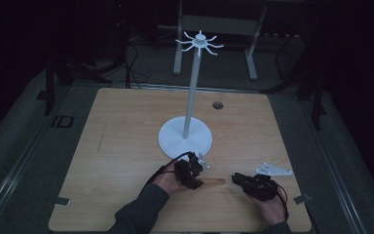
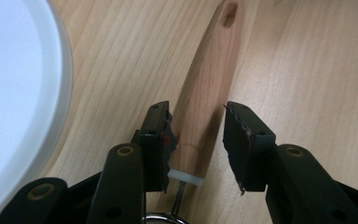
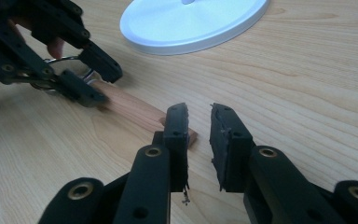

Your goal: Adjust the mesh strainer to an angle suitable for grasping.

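Observation:
A utensil with a wooden handle (image 2: 205,93) lies flat on the table, a hole at its far end and a white collar with metal wire at its near end. My left gripper (image 2: 196,108) is open, one jaw on each side of the handle, and the left jaw is close against the wood. In the high view the left gripper (image 1: 196,176) sits just in front of the white stand's base (image 1: 173,141). My right gripper (image 3: 198,111) is open by a narrow gap and holds nothing. It hovers just short of the handle's free end (image 3: 144,114).
A white stand with a tall pole (image 1: 192,92) and a ring of hooks (image 1: 199,43) on top rises from the table's middle. There is a small round hole (image 1: 217,105) in the tabletop behind it. Bare wood stretches to both sides.

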Tool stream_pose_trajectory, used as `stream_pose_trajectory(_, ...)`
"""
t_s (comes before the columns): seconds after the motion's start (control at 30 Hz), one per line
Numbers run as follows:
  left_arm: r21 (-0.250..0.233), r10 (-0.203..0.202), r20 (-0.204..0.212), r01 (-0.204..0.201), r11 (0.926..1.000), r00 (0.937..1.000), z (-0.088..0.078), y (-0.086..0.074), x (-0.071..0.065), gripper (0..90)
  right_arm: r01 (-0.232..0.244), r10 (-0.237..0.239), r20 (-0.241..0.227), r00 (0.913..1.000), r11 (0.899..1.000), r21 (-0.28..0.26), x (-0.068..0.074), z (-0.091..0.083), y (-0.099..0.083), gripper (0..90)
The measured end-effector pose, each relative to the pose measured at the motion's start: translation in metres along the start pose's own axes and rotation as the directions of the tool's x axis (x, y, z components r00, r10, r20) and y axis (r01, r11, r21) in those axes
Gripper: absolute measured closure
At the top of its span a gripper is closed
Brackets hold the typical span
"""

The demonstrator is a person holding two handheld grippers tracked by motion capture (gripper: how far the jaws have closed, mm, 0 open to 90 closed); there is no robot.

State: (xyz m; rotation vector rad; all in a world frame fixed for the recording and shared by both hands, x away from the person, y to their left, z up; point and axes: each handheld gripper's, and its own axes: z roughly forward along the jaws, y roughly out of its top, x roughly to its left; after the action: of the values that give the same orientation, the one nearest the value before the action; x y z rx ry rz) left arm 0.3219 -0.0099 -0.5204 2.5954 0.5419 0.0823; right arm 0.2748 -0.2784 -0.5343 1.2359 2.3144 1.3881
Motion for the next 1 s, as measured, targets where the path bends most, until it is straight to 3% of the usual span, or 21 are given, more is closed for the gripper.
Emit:
stream_pose_trajectory(0.23,0.049,-0.022,-0.022,0.023,0.9985,0.9995,-0.004,-0.004,0.006,67.7,-0.003,0.003,0.000,1.0000,1.000,0.006,-0.001,0.001,-0.001,74.7)
stream_pose_trajectory(0.3,0.064,-0.046,-0.028,0.048,0.9968,0.9986,-0.007,-0.007,0.010,68.5,-0.007,0.007,-0.002,1.0000,1.000,0.006,-0.001,0.001,-0.002,73.6)
stream_pose_trajectory(0.33,0.074,-0.082,-0.020,0.083,0.9938,0.9964,-0.009,-0.011,0.017,68.5,-0.007,0.007,-0.004,1.0000,1.000,0.008,-0.001,0.001,-0.002,72.2)
stream_pose_trajectory(0.5,0.099,-0.133,-0.020,0.135,0.9859,0.9908,-0.013,-0.015,0.024,68.0,-0.007,0.007,-0.004,1.0000,1.000,0.012,-0.001,0.002,-0.002,70.3)
stream_pose_trajectory(0.8,0.167,-0.183,-0.012,0.183,0.9689,0.9830,-0.011,-0.017,0.031,65.2,-0.013,0.013,-0.006,0.9999,1.000,0.014,-0.001,0.004,-0.003,69.0)
stream_pose_trajectory(1.0,0.215,-0.196,-0.012,0.194,0.9573,0.9806,-0.010,-0.019,0.034,63.8,-0.016,0.016,-0.007,0.9998,1.000,0.016,-0.002,0.004,-0.004,68.6)
